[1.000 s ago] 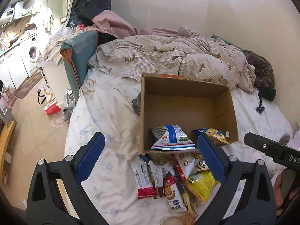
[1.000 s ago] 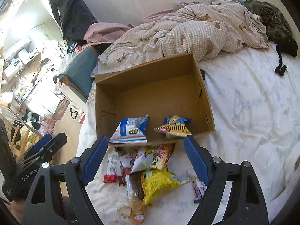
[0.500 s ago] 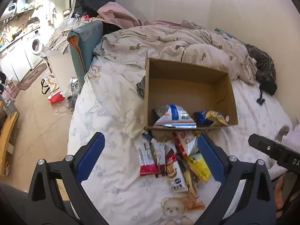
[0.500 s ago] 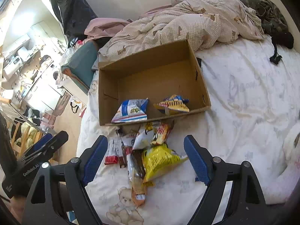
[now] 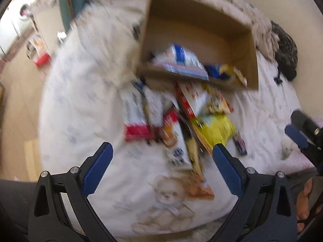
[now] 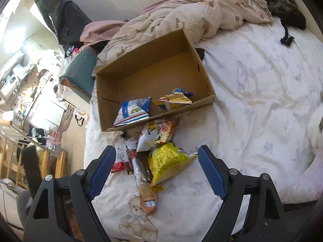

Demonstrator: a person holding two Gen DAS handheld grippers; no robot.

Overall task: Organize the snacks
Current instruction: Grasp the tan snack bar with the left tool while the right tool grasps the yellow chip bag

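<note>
A brown cardboard box (image 6: 161, 60) lies on the bed and holds a blue-white snack bag (image 6: 132, 112) and a yellow-blue bag (image 6: 173, 99). The box (image 5: 201, 20) also shows in the blurred left wrist view. In front of it lies a pile of loose snacks: a yellow bag (image 6: 167, 162), a white-yellow bag (image 6: 159, 132), red-white packs (image 6: 119, 162) and a long orange pack (image 6: 146, 193). My left gripper (image 5: 161, 155) is open and empty above the pile's near end. My right gripper (image 6: 156, 158) is open and empty, its fingers either side of the pile.
The white bedsheet (image 6: 262, 100) has a teddy bear print (image 6: 137, 219) at its near edge. A crumpled checked duvet (image 6: 201, 10) lies behind the box. The bed's left edge drops to a cluttered floor (image 6: 66, 137). A dark garment (image 6: 286, 6) lies at the far right.
Both grippers have drawn back from the box and sunk toward the snack pile. The left wrist view is now motion-blurred. Both stay open.
</note>
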